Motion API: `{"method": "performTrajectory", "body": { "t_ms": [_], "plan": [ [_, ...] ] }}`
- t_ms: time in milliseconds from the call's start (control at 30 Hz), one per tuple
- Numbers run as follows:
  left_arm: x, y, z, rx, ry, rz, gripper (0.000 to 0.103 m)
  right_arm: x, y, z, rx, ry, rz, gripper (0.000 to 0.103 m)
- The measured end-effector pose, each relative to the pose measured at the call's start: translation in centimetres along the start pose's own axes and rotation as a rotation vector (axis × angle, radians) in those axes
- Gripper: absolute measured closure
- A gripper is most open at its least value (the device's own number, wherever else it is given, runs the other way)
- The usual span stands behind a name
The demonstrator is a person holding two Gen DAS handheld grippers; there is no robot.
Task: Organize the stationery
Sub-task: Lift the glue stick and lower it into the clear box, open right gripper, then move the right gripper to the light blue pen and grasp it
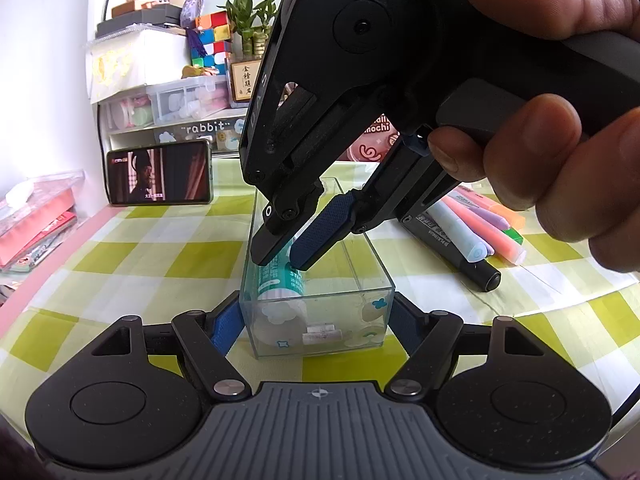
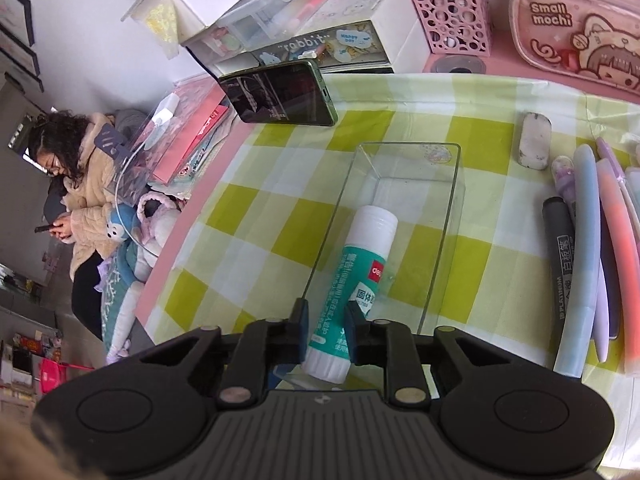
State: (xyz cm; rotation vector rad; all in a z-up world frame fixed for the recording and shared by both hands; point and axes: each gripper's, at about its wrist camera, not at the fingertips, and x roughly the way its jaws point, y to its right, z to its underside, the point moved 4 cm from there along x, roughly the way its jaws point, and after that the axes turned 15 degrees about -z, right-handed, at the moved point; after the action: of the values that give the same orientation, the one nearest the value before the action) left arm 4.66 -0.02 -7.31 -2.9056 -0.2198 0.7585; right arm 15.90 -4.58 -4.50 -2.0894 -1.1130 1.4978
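A clear plastic box [image 1: 360, 300] stands on the green checked cloth. My left gripper [image 1: 316, 320] is shut on the near end of the box, one blue pad on each side wall. My right gripper [image 1: 286, 252] reaches down into the box from above and is shut on a teal and white glue stick [image 1: 280, 284]. In the right wrist view the glue stick [image 2: 356, 276] lies tilted inside the box [image 2: 448, 216], with the right gripper [image 2: 326, 320] pinching its lower end.
Several highlighters and a black marker [image 2: 562, 256] lie right of the box, also seen in the left wrist view [image 1: 472, 252]. An eraser [image 2: 534, 140], a phone [image 2: 280, 96], a pink pencil case [image 2: 576, 32] and storage drawers [image 1: 168, 108] stand behind.
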Motion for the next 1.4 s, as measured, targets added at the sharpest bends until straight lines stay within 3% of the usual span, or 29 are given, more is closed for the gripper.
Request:
{"method": "performTrajectory", "body": {
  "t_ms": [133, 333, 567, 667, 833, 900, 1100, 1267, 1400],
  "plan": [
    [0.0, 0.0, 0.0, -0.001, 0.000, 0.000, 0.029, -0.4, 0.5, 0.1, 0.035, 0.000, -0.052, 0.086],
    [0.0, -0.1, 0.0, -0.012, -0.005, -0.003, 0.029, -3.5, 0.6, 0.4, 0.013, 0.123, -0.086, 0.085],
    [-0.1, 0.2, -0.1, -0.014, -0.008, -0.019, 0.029, -7.9, 3.0, 4.0, -0.020, 0.287, 0.072, 0.073],
    [-0.1, 0.2, -0.1, -0.017, -0.014, -0.019, 0.030, -9.6, 4.3, 5.6, -0.002, 0.324, 0.089, 0.071],
    [0.1, 0.4, -0.3, -0.022, -0.022, -0.026, 0.030, -12.5, 6.6, 6.5, -0.002, 0.394, 0.237, 0.063],
    [0.1, 0.5, -0.4, -0.020, -0.023, -0.029, 0.030, -13.4, 7.6, 6.7, 0.026, 0.415, 0.241, 0.063],
    [0.4, 1.1, -0.7, -0.019, -0.030, -0.028, 0.030, -13.4, 8.3, 7.2, 0.016, 0.414, 0.299, 0.063],
    [0.8, 1.9, -1.0, -0.015, -0.034, -0.029, 0.030, -12.6, 7.5, 6.9, 0.007, 0.382, 0.225, 0.058],
    [1.3, 2.2, -1.4, -0.017, -0.044, -0.028, 0.030, -12.7, 7.5, 5.9, -0.013, 0.381, 0.271, 0.056]
  ]
}}
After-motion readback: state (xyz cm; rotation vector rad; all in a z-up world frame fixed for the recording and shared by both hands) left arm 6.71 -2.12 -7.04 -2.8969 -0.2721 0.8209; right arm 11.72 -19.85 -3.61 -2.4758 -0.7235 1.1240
